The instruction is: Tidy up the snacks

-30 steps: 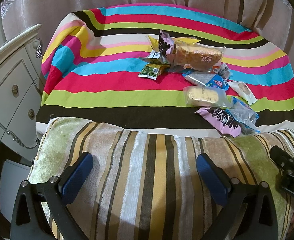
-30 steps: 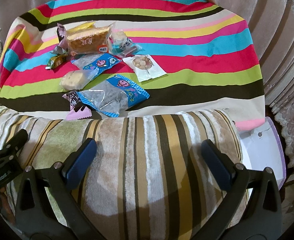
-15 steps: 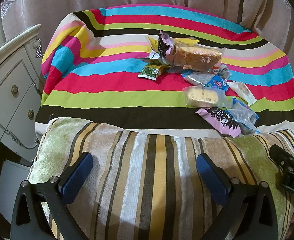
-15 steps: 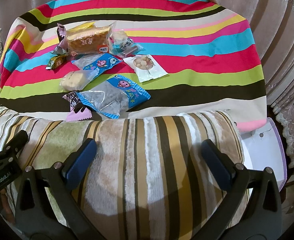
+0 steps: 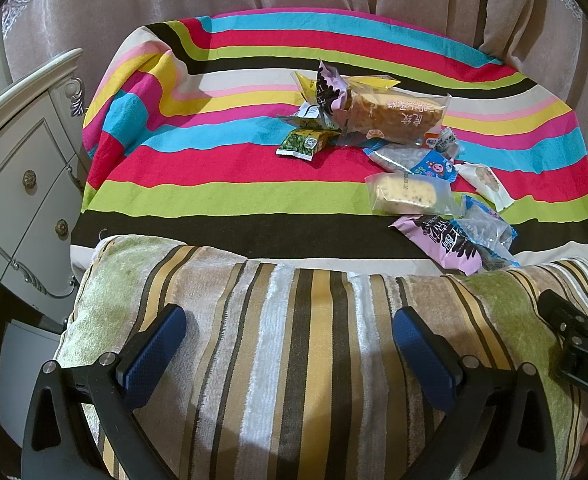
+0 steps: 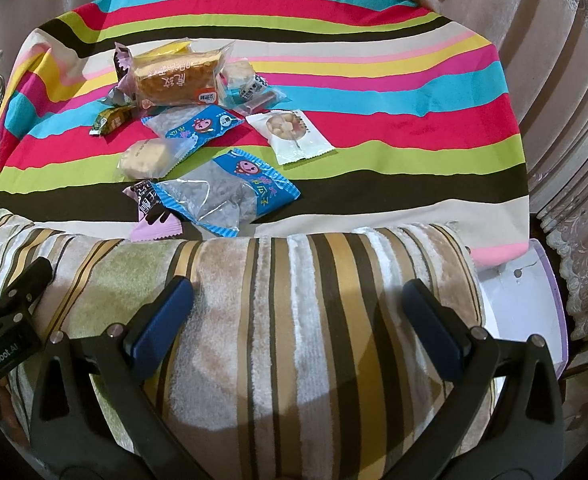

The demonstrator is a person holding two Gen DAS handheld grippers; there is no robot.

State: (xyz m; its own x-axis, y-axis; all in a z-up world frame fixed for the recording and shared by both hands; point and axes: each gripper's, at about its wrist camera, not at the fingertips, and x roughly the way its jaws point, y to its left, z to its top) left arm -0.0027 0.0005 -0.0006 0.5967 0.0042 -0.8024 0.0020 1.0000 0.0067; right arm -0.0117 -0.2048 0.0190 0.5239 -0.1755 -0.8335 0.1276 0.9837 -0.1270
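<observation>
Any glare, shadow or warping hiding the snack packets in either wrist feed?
Left wrist: sharp, light glare on the cake wrapper, fisheye bends the striped cloth. Right wrist: even light, hand-held gripper shadow falls only on the cushion.

A plush, fuzzy striped cushion (image 5: 294, 360) lies against a smooth, matt woven striped cloth (image 5: 233, 168). Snack packets (image 6: 197, 80) are glossy, crinkled plastic film.

The purple packet (image 6: 149, 216) lay partly under the blue packet (image 6: 229, 196), its print unreadable. A cushion (image 5: 294, 340) hid the cloth's (image 5: 253, 160) near edge. The right gripper (image 5: 582, 344) was cut off by the left view's edge. Small packets (image 6: 249, 88) behind the cake (image 6: 177, 80) were too crowded to identify.
</observation>
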